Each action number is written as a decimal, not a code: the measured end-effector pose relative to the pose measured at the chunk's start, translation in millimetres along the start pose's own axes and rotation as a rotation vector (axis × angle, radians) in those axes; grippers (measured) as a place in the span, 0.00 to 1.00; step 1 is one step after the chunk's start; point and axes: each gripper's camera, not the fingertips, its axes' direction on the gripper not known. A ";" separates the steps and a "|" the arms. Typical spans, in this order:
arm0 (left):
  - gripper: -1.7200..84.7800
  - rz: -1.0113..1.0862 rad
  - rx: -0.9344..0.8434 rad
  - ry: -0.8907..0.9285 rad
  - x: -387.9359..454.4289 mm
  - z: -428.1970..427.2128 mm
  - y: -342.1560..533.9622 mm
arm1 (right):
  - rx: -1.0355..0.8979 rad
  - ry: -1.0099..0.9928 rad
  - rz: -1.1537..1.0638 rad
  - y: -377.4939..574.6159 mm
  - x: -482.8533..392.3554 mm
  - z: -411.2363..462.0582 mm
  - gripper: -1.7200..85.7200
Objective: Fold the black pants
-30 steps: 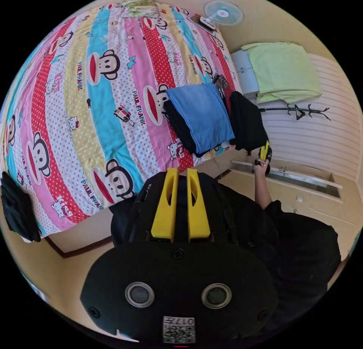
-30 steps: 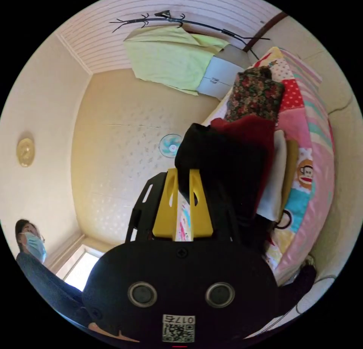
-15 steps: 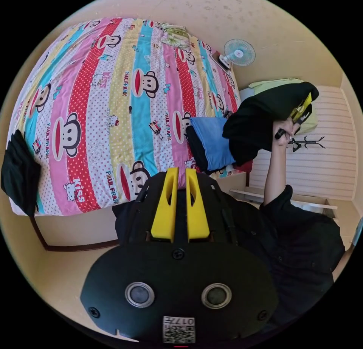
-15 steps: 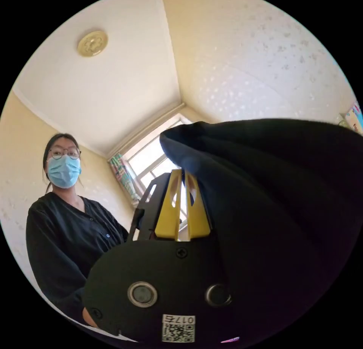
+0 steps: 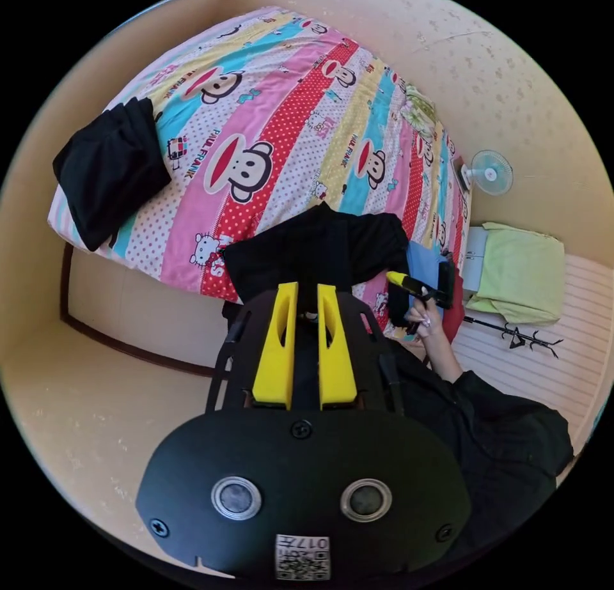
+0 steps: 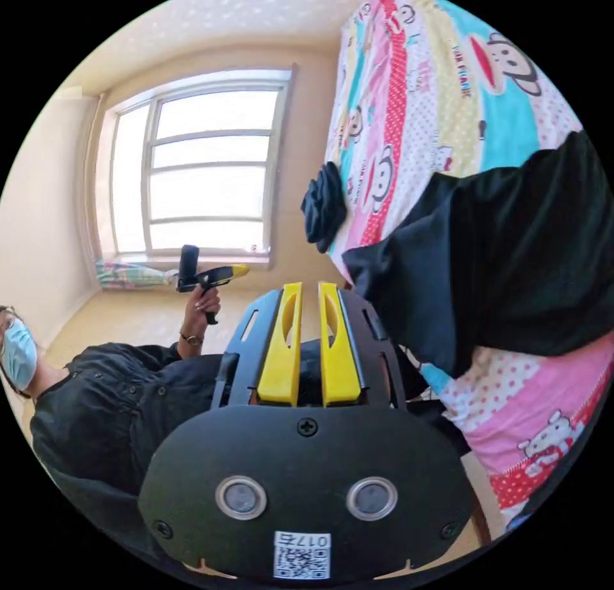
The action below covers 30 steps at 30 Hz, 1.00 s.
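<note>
Lying now on bed (image 5: 288, 123): black pants (image 5: 320, 248), released.

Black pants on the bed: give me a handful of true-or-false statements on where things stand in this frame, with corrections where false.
1. The black pants lie on the striped cartoon bedspread near the bed's edge. True.
2. The right gripper has both jaws clamped on the pants. False: in the right gripper view its jaws stand slightly apart with nothing between them, and the pants lie off to one side.
3. A second dark garment sits at another corner of the bed. True.
4. The fan stands on the bed. False: it is beyond the bed's far end, against the wall.
5. The left gripper holds a blue garment. False: nothing is between its jaws.
</note>
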 end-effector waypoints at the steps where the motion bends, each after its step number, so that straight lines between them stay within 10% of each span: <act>1: 0.10 0.011 -0.029 -0.006 0.5 8.8 -7.3 | 0.032 0.068 0.036 2.1 7.5 -6.5 0.09; 18: 0.15 0.660 -0.365 -0.020 223.8 216.6 -150.6 | 0.529 0.753 0.503 -27.6 110.6 19.0 0.14; 30: 0.19 0.581 -0.395 -0.128 308.2 426.3 -203.0 | 0.649 0.511 0.538 -5.8 192.4 67.6 0.15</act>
